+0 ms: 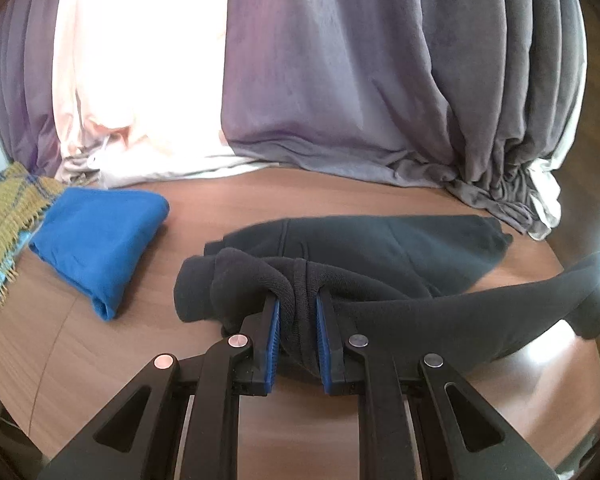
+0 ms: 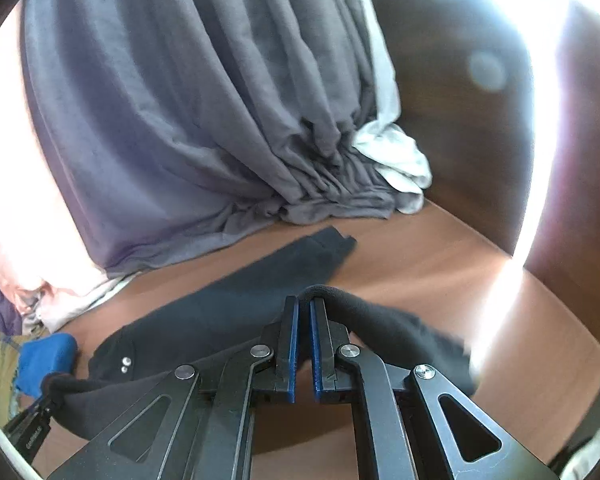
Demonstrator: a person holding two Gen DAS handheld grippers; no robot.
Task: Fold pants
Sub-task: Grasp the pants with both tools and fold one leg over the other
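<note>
Your left gripper [image 1: 298, 304] is clenched on a thick bunched roll of the black pants [image 1: 380, 264]; the ribbed fabric fills the gap between the blue pads [image 1: 274, 340] and bulges past their tips. Ahead of the jaws the rest of the garment lies spread on the wooden table [image 1: 260, 196], and one leg stretches away to the right of the jaws, lifted off the surface toward a bright glare.

Your right gripper [image 2: 304, 304] is closed nearly pad to pad on a thin edge of the same pants [image 2: 236, 304]; a rolled hem arches over the fingertips and drops to the right of the jaws. To the left and ahead of those jaws the dark fabric trails flat on the table [image 2: 420, 248], with two small metal snaps [image 2: 126, 364] showing on it.

Well left of the left jaws lies a folded blue cloth [image 1: 100, 236], touching a mustard plaid fringed blanket [image 1: 8, 216] beyond it. Far ahead of both grippers, grey curtains [image 1: 340, 80] hang down and bunch onto the table's rear edge, with white fabric [image 2: 400, 164] beside them.
</note>
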